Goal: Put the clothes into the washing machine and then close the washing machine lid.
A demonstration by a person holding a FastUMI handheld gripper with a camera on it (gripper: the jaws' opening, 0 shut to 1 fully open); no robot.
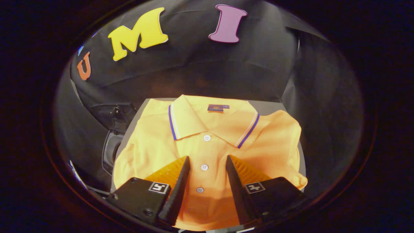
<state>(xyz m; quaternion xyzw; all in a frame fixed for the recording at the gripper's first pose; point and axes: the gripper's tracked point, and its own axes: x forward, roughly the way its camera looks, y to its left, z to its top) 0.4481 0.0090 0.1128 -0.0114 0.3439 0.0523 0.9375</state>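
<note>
Right below my fingers, a folded orange polo shirt with a blue-and-white striped collar [210, 142] lies flat on a grey tabletop [275, 105], collar pointing away from me, small blue label inside the neck. My gripper [207, 161] hangs over it, jaws spread apart, not pinching anything; the white-button placket runs through the gap between the fingers. Off to my left, beside the table edge, a dark machine with a rounded opening [111, 145], partly hidden, cannot tell lid state.

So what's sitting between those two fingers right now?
In the gripper view, the open gripper frames the orange polo shirt's button placket; nothing else lies between the fingers.
</note>
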